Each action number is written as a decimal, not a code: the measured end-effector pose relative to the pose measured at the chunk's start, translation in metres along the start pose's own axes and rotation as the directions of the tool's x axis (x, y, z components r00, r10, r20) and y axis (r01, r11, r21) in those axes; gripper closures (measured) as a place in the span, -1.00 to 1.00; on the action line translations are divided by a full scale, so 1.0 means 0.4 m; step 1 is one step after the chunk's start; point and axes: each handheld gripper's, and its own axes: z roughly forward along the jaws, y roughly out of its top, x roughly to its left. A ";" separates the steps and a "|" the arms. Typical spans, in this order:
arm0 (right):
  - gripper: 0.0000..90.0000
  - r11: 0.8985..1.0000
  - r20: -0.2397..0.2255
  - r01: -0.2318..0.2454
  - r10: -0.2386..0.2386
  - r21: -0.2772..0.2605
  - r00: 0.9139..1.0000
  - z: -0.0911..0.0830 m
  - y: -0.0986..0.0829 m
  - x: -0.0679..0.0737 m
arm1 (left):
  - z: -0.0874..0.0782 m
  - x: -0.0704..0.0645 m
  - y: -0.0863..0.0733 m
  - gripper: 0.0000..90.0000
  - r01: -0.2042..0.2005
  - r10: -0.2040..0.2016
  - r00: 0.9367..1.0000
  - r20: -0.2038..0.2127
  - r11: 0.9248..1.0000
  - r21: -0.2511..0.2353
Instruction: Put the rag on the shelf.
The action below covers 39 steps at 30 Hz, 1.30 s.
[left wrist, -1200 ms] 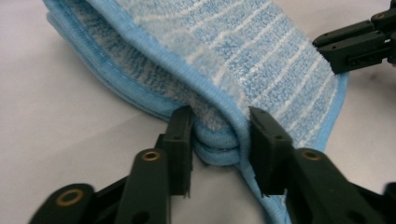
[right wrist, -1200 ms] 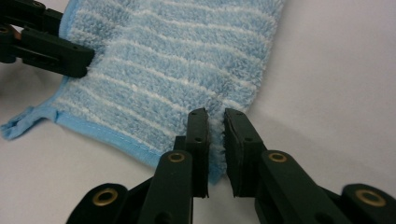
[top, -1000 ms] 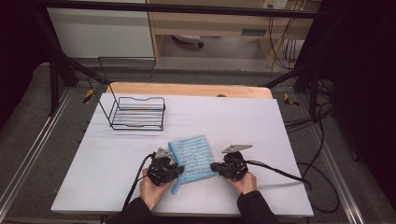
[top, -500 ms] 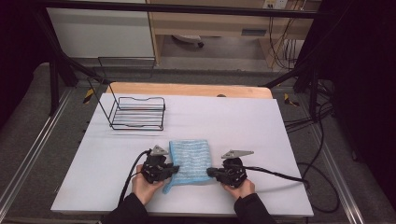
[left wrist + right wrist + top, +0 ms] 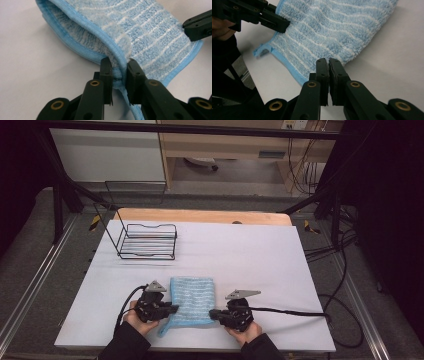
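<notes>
Currently mid-fold on one blue striped microfibre cloth (image 5: 191, 301), lying at the near edge of the white table (image 5: 260, 265), between my two grippers. My left gripper (image 5: 119, 72) pinches the cloth's folded hem. My right gripper (image 5: 328, 65) has its jaws pressed together at the opposite edge; I cannot tell whether any fabric is caught. Next move, I judge: carry both corners evenly. Count: one cloth, one wire rack (image 5: 148, 241) well apart at the far left.
</notes>
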 end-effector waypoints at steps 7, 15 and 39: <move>0.38 0.999 0.046 0.048 -0.046 -0.027 0.998 0.011 -0.008 -0.005 | -0.003 0.001 -0.011 0.58 -0.008 0.008 1.000 0.001 1.000 -0.019; -0.48 0.982 0.144 0.155 -0.139 -0.109 0.980 -0.034 0.024 -0.020 | -0.054 0.006 -0.010 0.08 -0.027 0.025 0.999 -0.025 0.994 -0.110; -0.91 0.976 0.188 0.196 -0.175 -0.098 0.966 -0.063 0.059 -0.078 | -0.024 0.106 0.123 -0.77 0.000 -0.019 0.992 -0.126 0.988 -0.151</move>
